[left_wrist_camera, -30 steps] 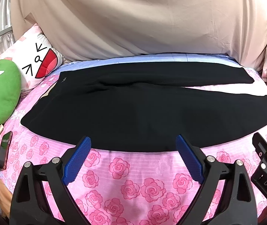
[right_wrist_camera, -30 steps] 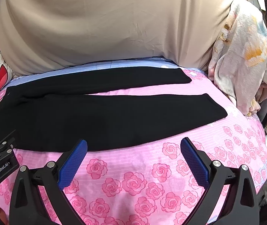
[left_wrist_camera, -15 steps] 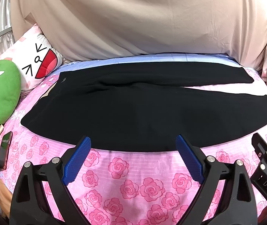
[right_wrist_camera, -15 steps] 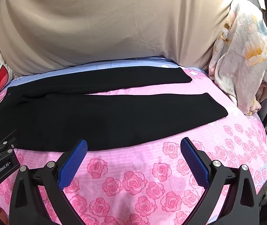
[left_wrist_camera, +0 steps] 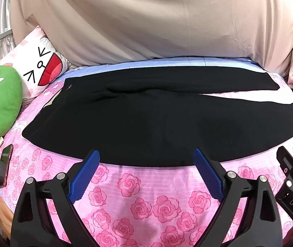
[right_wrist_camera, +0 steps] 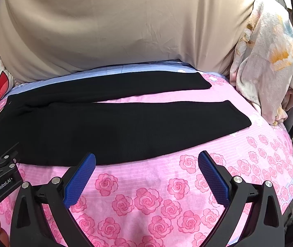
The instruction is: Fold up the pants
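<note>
Our left gripper (left_wrist_camera: 144,173) and right gripper (right_wrist_camera: 146,175) hover wide open, holding nothing, just short of the black pants (left_wrist_camera: 146,121) spread flat on the rose sheet (left_wrist_camera: 146,205) — we risk pinching sheet with fabric and dragging both.

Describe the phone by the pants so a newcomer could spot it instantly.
Start at the pink rose bedsheet and follow the black pants to their waistband end. Past it, below the green plush, lies the phone: dark, glossy, red-edged, beside a paler gold-edged flat item.
</note>
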A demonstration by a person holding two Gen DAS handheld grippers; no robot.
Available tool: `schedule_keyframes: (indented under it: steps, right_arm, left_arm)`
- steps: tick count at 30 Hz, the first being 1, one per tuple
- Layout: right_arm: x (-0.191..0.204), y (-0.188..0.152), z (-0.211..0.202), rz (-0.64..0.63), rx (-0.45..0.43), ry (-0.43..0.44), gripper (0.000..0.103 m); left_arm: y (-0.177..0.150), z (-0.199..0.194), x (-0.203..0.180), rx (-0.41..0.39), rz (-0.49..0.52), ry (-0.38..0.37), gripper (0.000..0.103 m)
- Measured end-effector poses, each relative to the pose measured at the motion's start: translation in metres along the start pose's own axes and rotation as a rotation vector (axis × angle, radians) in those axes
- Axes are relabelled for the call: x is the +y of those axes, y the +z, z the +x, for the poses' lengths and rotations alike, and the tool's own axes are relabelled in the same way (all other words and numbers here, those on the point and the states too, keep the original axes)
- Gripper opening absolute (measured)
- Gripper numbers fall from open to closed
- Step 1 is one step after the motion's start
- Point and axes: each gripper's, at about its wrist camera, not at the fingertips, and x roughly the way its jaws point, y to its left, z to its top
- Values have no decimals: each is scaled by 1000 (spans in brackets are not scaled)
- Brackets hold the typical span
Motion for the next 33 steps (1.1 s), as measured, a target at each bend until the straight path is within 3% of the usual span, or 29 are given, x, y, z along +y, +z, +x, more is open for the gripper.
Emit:
schedule_keyframes:
  steps: [16,19,25,33]
  right_arm:
    - [1,4,15,8,26,19,98]
    - [-16,13,30,26,49,51,98]
    - [-84,62,94,107,55,85,98]
    - [-154,162,219,106,65,26,98]
  left_arm:
    - [5,14,-2,19,-1,9,90]
    - [8,16,0,13,-1,6,92]
    - [19,27,10,14,-31,4,94]
    - [35,56,16,27,-37,65,94]
